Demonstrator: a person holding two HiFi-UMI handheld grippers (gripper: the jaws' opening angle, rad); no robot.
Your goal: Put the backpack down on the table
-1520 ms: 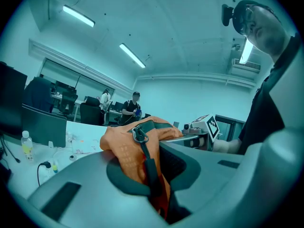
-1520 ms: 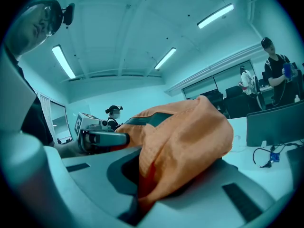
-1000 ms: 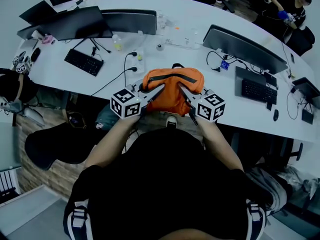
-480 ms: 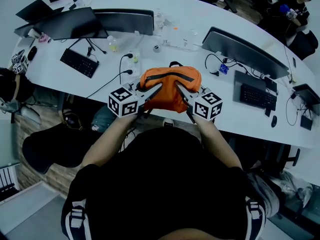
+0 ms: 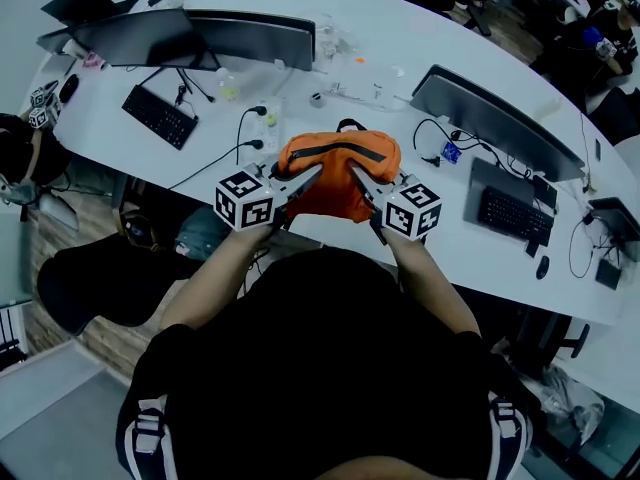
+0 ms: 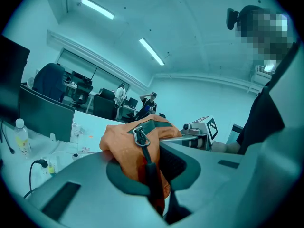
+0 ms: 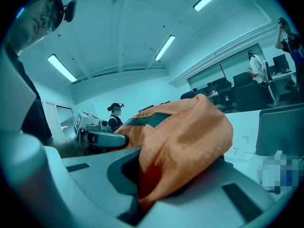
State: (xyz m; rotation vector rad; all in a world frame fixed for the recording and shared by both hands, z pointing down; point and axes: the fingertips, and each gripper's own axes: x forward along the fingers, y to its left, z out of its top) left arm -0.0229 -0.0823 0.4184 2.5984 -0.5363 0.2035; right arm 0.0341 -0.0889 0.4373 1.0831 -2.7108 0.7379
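At the long white table's (image 5: pixel 455 223) near edge, the soft orange fabric backpack (image 5: pixel 338 168) is carried by left gripper (image 5: pixel 310 177) and right gripper (image 5: pixel 358 177), jaws clenched on its cloth; lower both evenly, well past the edge.

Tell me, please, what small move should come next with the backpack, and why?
Probably lower it a little, keeping both grips. The left gripper and right gripper are each shut on the orange backpack, which is over the near edge of the white table; whether it rests there is unclear.
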